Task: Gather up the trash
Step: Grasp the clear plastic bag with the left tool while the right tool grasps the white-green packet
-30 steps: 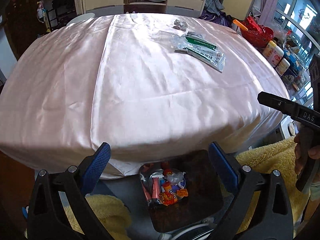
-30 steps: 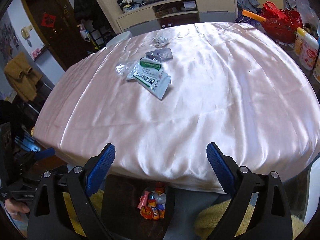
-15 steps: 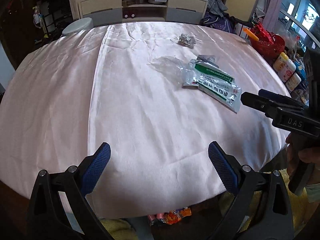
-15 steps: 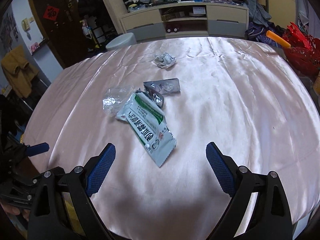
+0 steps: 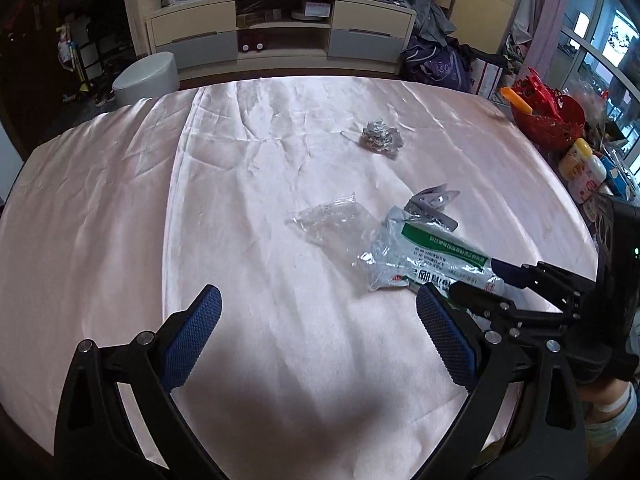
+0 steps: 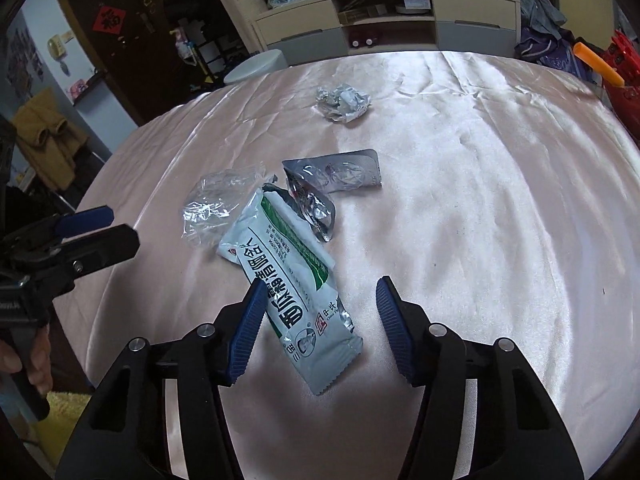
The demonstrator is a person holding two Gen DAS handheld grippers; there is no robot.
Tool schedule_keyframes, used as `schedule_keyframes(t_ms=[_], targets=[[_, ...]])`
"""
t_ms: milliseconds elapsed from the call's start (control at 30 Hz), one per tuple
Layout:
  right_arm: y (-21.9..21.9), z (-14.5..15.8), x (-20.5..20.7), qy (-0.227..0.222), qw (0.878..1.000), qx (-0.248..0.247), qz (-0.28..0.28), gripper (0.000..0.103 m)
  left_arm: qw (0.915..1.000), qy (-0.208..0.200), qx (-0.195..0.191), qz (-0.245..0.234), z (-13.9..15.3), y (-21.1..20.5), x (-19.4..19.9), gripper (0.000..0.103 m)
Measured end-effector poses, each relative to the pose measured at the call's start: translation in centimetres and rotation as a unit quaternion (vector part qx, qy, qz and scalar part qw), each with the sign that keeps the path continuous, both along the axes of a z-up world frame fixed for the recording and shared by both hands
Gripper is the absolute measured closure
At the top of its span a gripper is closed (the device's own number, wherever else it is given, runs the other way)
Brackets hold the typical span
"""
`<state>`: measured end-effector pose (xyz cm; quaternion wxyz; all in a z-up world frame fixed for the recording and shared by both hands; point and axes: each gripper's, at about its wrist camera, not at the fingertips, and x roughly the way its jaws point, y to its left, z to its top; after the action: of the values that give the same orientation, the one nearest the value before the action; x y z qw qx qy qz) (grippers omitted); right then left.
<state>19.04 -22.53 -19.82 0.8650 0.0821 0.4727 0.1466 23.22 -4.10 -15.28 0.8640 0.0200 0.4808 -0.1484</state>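
The right tool straddled the near end of the green-and-white packet on the desk – its jaws just closing, not yet pressing – while the left tool hovered wide apart beside the packet.

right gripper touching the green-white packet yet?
Cannot tell. In the right wrist view the right gripper has just been closing, jaws astride the green-white packet; the left pad overlaps its edge, the right pad shows a clear gap.

Each black tool has ribbed blue pads.
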Motion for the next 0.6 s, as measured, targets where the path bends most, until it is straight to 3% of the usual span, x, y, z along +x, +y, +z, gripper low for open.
schedule_keyframes(t_ms=[133,233,333,400,467,600], targets=[[0.1,-0.1,0.1,-0.003,1.000,-0.010,0.007,0.064,0.9998,0.005,0.006,-0.016,-0.7,-1.6,1.4,0.013],[0.0,-0.1,0.1,-0.004,1.000,-0.010,0.010,0.067,0.9996,0.009,0.006,-0.025,-1.3,-2.6,2.3,0.016],[-0.3,-0.2,0.1,-0.003,1.000,-0.008,0.012,0.073,0.9993,0.020,0.003,-0.032,-2.1,-3.1,3.1,0.030],[-0.4,-0.2,0.1,0.001,1.000,0.001,0.016,0.077,0.9988,0.033,-0.002,-0.036,-2.8,-3.3,3.5,0.050],[-0.5,-0.3,0.0,0.004,1.000,0.008,0.019,0.081,0.9983,0.043,-0.005,-0.038,-3.5,-3.3,3.8,0.061],[-0.5,-0.1,-0.3,0.006,0.999,0.024,0.027,0.087,0.9981,0.041,-0.008,-0.045,-3.6,-3.4,3.3,0.068]])
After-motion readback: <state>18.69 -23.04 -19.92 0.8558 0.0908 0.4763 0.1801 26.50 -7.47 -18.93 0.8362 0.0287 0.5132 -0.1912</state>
